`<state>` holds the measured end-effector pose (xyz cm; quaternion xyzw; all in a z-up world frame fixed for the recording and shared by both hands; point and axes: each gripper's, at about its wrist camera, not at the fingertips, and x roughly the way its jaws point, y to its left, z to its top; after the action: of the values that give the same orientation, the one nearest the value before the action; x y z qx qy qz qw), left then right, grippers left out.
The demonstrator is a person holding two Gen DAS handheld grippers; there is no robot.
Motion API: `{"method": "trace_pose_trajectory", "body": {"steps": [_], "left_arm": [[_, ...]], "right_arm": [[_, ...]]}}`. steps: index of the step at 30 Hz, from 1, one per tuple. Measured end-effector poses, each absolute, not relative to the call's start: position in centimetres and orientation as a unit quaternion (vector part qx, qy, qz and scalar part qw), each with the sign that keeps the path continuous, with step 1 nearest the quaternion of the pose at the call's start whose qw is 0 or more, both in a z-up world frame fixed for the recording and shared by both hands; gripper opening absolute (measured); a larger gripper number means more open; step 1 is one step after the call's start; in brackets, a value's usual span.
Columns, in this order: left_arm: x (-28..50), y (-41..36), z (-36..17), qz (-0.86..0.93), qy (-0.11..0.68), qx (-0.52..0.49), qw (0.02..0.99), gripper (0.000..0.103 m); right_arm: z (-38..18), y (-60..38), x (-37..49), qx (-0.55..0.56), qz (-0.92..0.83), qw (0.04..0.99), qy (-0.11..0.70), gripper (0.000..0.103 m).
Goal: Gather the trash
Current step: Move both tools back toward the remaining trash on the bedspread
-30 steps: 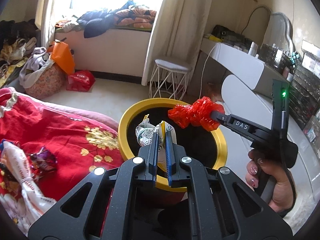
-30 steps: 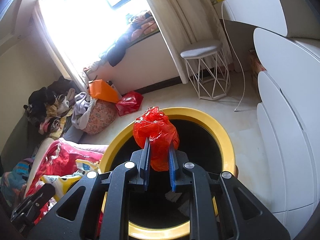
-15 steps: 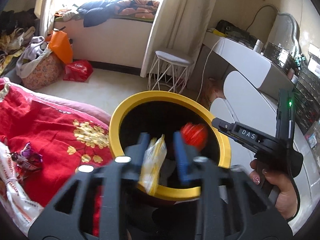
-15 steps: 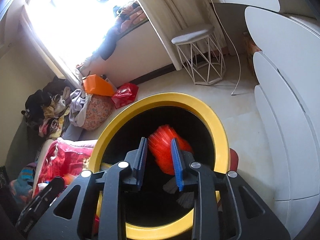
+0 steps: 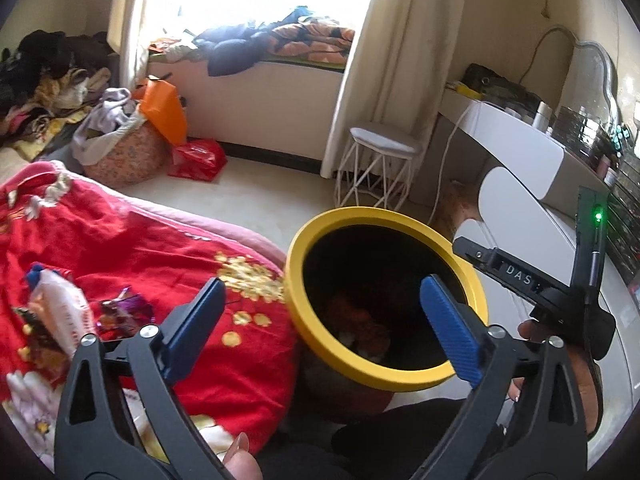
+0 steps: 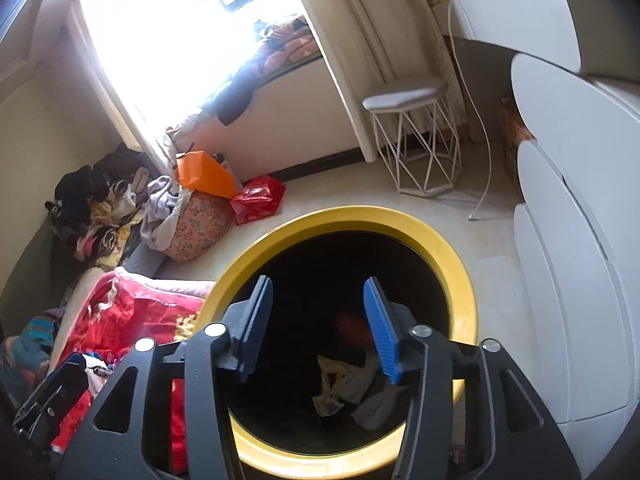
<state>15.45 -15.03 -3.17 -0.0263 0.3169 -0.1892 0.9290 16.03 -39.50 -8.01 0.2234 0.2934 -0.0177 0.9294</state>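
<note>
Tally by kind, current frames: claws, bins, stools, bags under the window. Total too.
Claws: 2, left claw and right claw, jaws have just been opening, nothing between them.
Bins: 1, yellow-rimmed bin.
Stools: 1, white wire stool.
Bags: 2, red bag, orange bag.
Total: 6.

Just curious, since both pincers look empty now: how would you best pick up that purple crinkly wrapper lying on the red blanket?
Judging by its shape, pinch a raised crumpled fold of the purple wrapper from above with the left gripper, jaws open and empty; it lies flat on the soft red blanket.
</note>
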Motion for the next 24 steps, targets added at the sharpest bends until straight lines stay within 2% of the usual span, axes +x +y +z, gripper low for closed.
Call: {"method": "trace_pose_trajectory", "body": {"steps": [10, 24], "left_arm": [[14.2, -12.4, -2.1, -0.165, 0.298, -0.035, 0.939, 0.092], [12.9, -8.4, -0.6, -0.128, 0.274, -0.052, 0.952, 0.092]], "right_arm": [[-6.6, -37.5, 15.5, 0.195, -0.002, 0.94, 0.279, 0.062], [-5.0, -33.6, 14.8, 0.164, 0.043, 0.949, 0.267, 0.068]]}}
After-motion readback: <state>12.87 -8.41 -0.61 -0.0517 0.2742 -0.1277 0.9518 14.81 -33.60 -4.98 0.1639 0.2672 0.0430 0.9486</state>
